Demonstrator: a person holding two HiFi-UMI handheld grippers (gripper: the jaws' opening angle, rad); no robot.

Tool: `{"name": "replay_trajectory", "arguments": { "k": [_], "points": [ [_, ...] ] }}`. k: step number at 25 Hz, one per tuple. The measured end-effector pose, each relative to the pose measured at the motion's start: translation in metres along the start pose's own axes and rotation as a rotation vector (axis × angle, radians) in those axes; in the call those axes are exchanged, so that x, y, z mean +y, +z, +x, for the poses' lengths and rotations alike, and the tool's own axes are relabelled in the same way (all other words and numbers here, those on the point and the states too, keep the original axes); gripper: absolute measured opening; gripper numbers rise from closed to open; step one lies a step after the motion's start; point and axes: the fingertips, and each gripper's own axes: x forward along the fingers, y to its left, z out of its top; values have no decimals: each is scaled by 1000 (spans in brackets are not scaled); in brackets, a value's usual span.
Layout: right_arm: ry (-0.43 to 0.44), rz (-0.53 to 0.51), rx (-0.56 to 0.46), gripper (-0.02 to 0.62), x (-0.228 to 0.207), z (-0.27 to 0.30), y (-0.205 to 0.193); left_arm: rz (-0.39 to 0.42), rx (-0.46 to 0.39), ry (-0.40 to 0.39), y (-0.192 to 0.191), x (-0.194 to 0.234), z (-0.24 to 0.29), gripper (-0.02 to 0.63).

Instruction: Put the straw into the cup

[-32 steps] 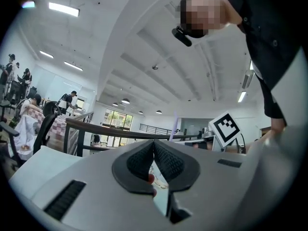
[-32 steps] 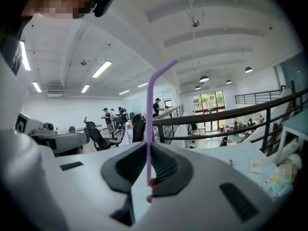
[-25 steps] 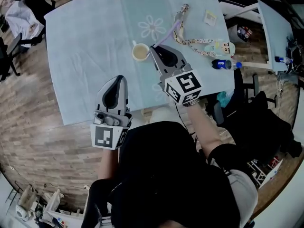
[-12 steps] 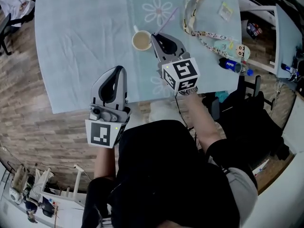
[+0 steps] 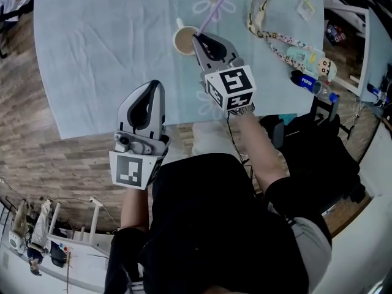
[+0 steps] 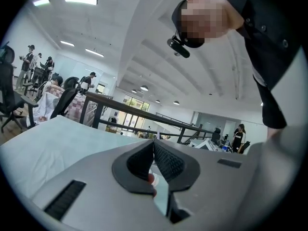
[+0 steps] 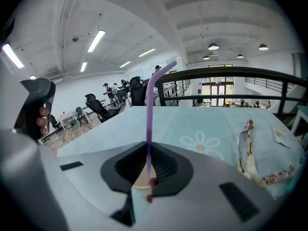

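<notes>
A purple bendy straw (image 5: 209,17) (image 7: 148,119) is pinched between the jaws of my right gripper (image 5: 199,40) (image 7: 147,161), which is shut on it. The straw stands up from the jaws and bends at its top. Its lower end hangs over the paper cup (image 5: 184,40) (image 7: 139,181), whose rim shows just below the jaws. The cup stands on the pale blue tablecloth (image 5: 110,48). My left gripper (image 5: 153,87) (image 6: 154,145) is shut with nothing in it, held at the table's near edge, well back from the cup.
A patterned lanyard (image 5: 264,14) (image 7: 248,150) lies on the cloth to the right of the cup, with a small packet (image 5: 305,7) beyond it. A blue-labelled bottle (image 5: 312,84) rests past the table's right edge. Wooden floor (image 5: 55,164) surrounds the table.
My right gripper has carried the straw forward and left, from beside the cup to right over its rim. The left gripper has held its place.
</notes>
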Motion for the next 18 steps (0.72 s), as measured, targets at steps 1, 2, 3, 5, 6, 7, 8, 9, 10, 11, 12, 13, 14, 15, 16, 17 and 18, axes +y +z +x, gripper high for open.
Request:
{"name": "replay_trajectory", "arguments": {
  "k": [1, 2, 3, 5, 6, 7, 8, 9, 10, 11, 12, 13, 14, 15, 16, 17, 18],
  "points": [
    [0, -2, 7, 37, 1, 1, -2, -4, 0, 4, -1, 1, -1, 14],
    [-1, -4, 14, 37, 1, 2, -4, -8, 2, 7, -3, 3, -1, 14],
    [-2, -4, 21, 37, 2, 4, -6, -12, 5, 9, -4, 4, -2, 14],
    [-4, -4, 33, 37, 3, 7, -8, -16, 10, 13, -6, 6, -4, 14],
    [-5, -5, 38, 37, 4, 8, -10, -17, 11, 14, -6, 7, -4, 14],
    [-6, -7, 43, 37, 4, 9, -11, -18, 11, 16, -7, 8, -5, 14],
    [-6, -8, 48, 37, 5, 10, -13, -21, 11, 19, -8, 9, -5, 14],
    [-6, -9, 53, 37, 5, 12, -14, -24, 11, 23, -9, 10, -6, 14],
    [-6, -10, 59, 37, 5, 13, -16, -27, 11, 27, -10, 11, -7, 14],
    [-8, -12, 66, 37, 5, 14, -18, -30, 12, 31, -11, 12, -8, 14],
    [-10, -15, 73, 37, 5, 15, -19, -33, 13, 34, -12, 13, -8, 14],
    [-13, -21, 79, 37, 5, 16, -20, -34, 14, 37, -12, 13, -9, 14],
    [-15, -28, 83, 37, 6, 17, -21, -35, 14, 38, -13, 13, -9, 14],
    [-14, -35, 86, 37, 7, 17, -20, -35, 14, 40, -13, 14, -10, 14],
    [-11, -43, 90, 37, 8, 18, -20, -36, 14, 41, -13, 14, -11, 14],
    [-6, -52, 96, 37, 10, 19, -20, -38, 14, 43, -13, 14, -11, 14],
    [0, -64, 102, 37, 11, 19, -20, -39, 13, 46, -13, 15, -12, 14]
  ]
}}
